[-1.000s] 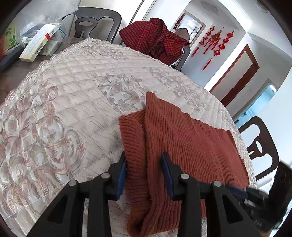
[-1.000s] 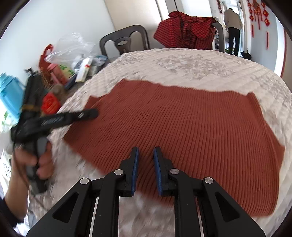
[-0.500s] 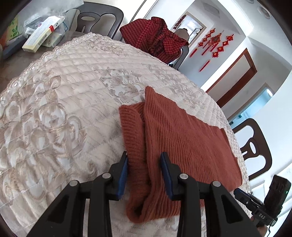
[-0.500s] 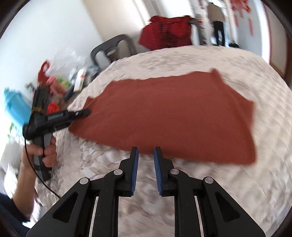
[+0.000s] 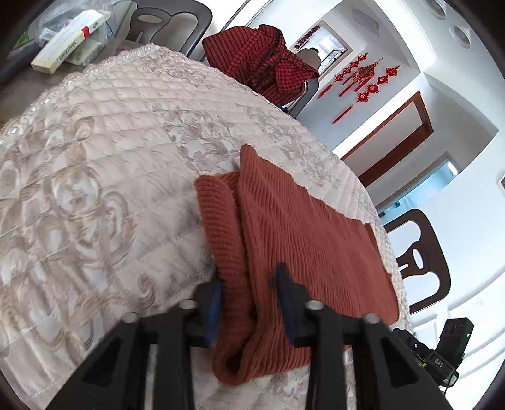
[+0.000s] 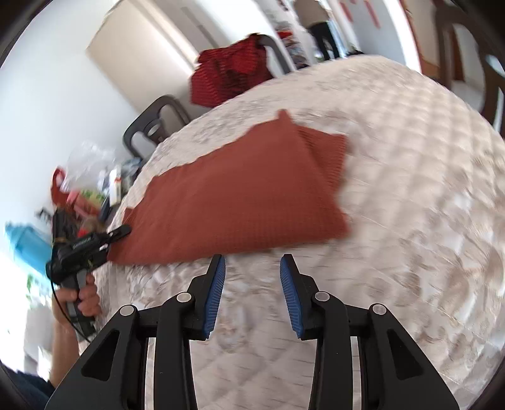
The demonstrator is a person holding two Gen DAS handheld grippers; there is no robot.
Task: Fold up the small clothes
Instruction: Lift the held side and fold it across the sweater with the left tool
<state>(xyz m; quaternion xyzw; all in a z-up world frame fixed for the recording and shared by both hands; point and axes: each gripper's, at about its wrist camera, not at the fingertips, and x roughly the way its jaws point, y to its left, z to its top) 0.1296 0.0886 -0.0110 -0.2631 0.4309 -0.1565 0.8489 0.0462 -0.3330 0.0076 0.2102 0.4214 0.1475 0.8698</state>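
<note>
Rust ribbed knit garment (image 5: pixel 309 239), folded, flat on quilt.

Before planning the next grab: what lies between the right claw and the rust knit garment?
Only bare quilted table cover, seen in the right wrist view; the opening right claw holds nothing, just short of the garment.

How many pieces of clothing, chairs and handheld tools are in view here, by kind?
Clothing: 2, the rust knit on the table and the red checked garment on a chair.
Chairs: 3, grey, draped, brown.
Tools: 2, left tool, right tool.
Total: 7
</note>
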